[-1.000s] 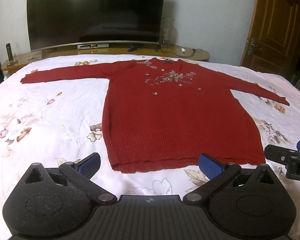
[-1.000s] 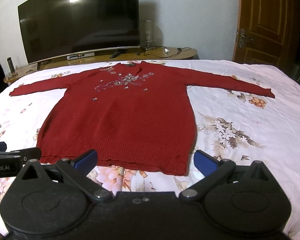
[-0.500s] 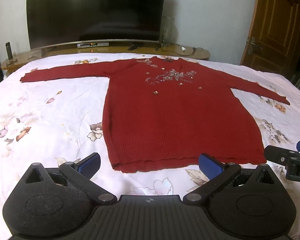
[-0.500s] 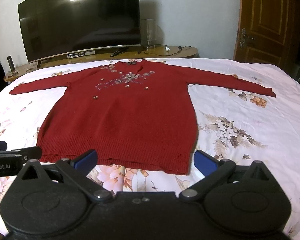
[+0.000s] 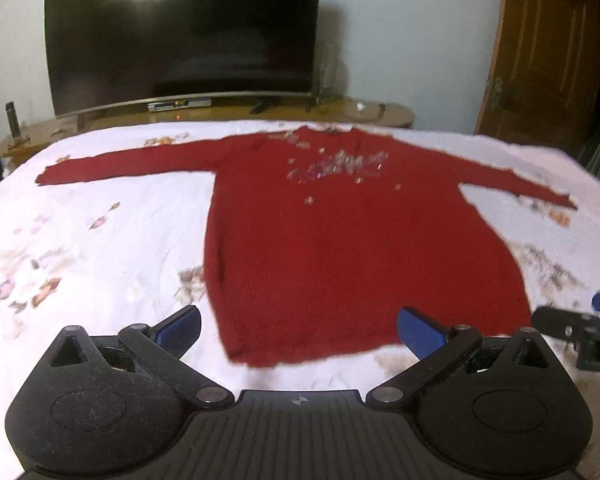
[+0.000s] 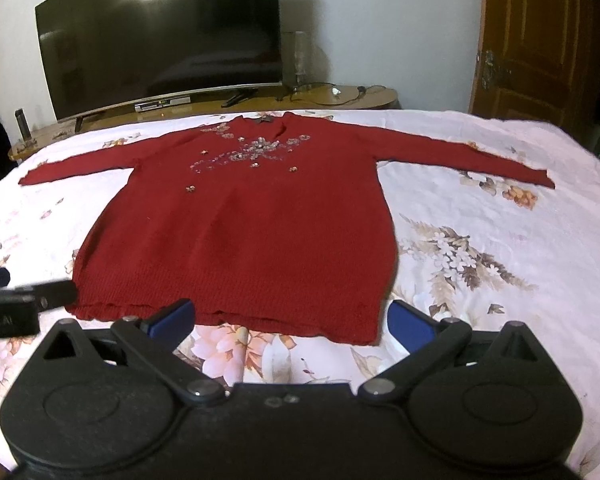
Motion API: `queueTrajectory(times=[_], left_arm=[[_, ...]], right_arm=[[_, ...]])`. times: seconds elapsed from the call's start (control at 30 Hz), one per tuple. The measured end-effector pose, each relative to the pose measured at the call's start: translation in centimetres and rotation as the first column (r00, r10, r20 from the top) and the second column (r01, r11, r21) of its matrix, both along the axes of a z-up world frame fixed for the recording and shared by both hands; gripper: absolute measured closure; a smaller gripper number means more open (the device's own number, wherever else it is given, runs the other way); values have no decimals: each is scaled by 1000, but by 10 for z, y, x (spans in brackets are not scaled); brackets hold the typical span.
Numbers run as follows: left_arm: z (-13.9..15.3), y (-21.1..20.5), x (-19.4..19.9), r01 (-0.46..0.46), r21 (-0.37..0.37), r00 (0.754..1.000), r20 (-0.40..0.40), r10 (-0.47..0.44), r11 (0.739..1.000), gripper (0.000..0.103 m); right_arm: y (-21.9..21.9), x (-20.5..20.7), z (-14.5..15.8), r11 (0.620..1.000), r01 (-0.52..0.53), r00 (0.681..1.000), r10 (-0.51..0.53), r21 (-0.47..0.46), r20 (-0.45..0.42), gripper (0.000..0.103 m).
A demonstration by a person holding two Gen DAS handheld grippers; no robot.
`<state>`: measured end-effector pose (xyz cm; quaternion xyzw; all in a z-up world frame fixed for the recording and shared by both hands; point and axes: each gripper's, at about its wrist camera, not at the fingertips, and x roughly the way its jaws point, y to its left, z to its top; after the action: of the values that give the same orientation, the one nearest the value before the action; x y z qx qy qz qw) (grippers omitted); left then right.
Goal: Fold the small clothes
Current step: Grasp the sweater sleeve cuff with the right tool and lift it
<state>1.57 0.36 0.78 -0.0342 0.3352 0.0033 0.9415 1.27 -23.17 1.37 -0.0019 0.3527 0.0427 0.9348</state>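
Right wrist view — sweater (image 6: pixel 244 236) lengthwise, hem toward both spread, empty grippers (image 6: pixel 290 322) (image 5: pixel 298 328)

A red sweater (image 6: pixel 240 232) lies flat, sleeves spread, on a floral bedsheet (image 6: pixel 480 248). The right gripper (image 6: pixel 290 320) hovers near its hem, blue fingers (image 6: pixel 172 316) wide apart. The left gripper (image 6: pixel 24 296) shows at left. A television (image 6: pixel 160 40) stands behind.

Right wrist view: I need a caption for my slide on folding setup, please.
Open right gripper poised at the hem of a red sweater spread flat, sleeves out, on a floral bedsheet.
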Motion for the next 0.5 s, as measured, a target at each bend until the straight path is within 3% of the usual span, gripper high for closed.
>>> queueTrajectory(times=[0.2,0.3,0.5], left_arm=[[6,4,40,53,-38,996,67,-51,998,0],[9,1,64,5,-21,991,136,-3,1000,0],[-1,13,131,-86,-35,988,122,90,996,0]], right_arm=[[-42,15,11,993,97,991,-103,75,81,1],[-76,39,14,976,191,975,-202,106,99,1],[-138,98,15,950,267,933,-297,160,204,1]])
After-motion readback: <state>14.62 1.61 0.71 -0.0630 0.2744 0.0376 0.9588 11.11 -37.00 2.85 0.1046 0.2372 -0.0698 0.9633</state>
